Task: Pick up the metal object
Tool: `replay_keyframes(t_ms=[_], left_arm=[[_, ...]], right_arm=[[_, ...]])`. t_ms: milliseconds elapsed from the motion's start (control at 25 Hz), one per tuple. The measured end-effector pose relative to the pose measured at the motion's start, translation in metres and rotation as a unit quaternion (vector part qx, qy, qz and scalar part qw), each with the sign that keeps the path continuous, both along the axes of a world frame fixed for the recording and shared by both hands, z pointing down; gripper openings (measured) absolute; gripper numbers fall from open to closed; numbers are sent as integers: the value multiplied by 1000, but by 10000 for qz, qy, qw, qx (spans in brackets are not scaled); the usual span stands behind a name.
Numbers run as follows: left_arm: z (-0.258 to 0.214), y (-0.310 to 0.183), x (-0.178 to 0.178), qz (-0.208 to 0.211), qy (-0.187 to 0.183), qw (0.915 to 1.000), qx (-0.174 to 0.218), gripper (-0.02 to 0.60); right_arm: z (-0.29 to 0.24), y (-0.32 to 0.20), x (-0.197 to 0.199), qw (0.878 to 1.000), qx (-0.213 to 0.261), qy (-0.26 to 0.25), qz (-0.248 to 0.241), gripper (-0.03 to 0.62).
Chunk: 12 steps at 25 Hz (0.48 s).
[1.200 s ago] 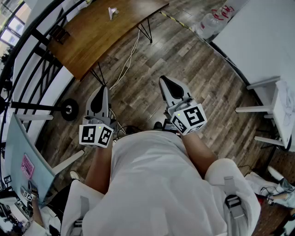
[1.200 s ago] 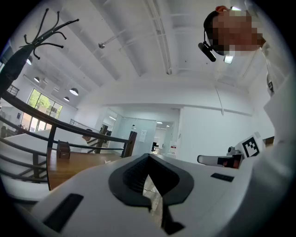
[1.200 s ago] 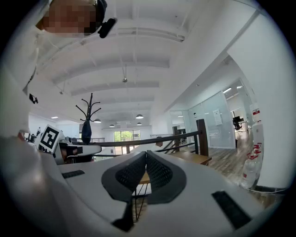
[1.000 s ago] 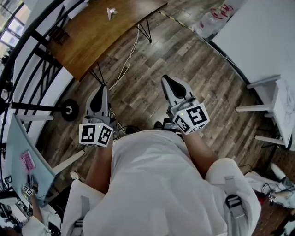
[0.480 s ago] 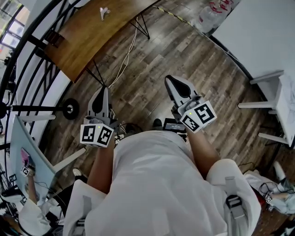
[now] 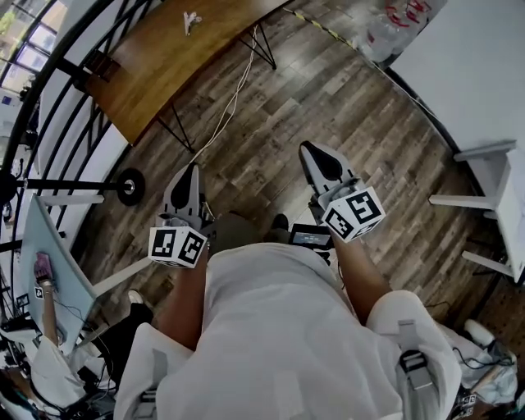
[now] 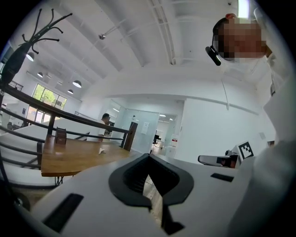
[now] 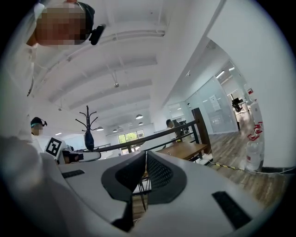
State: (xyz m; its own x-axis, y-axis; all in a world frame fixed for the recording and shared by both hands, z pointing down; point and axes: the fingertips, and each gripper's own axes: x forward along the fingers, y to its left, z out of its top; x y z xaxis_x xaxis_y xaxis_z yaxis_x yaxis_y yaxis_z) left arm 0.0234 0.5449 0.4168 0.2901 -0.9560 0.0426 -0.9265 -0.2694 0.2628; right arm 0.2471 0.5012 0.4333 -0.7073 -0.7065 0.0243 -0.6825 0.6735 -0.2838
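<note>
Metal object (image 6: pixel 191 18), likely that pale bit on the wooden table (image 6: pixel 164 61), well ahead, nearer my left claw (image 6: pixel 192 171) (right claw (image 6: pixel 311 150) farther); both pressed together, empty

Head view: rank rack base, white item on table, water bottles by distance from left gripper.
1. Rack base: on the floor, just left of the left gripper.
2. White item: on the table, ahead.
3. Water bottles: far upper right.

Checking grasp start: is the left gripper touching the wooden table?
Apart. Head view shows floor between the left gripper and the table.
</note>
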Motion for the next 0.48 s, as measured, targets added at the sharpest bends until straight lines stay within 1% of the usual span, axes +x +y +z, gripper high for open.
replay_keyframes(t_ms=[120, 240, 360, 480], left_arm=[[7, -10, -12, -97, 10, 9999, -79, 5], [17, -27, -23, -191, 151, 9996, -109, 5], [22, -53, -32, -192, 244, 9994, -142, 5], [30, -89, -44, -160, 366, 9991, -119, 5]], right_arm=[[3, -12, -9, 10000, 5, 30, -66, 25], [3, -28, -16, 9999, 21, 96, -95, 25], [2, -52, -22, 9998, 31, 163, -55, 25], [3, -86, -33, 9996, 38, 270, -11, 25]])
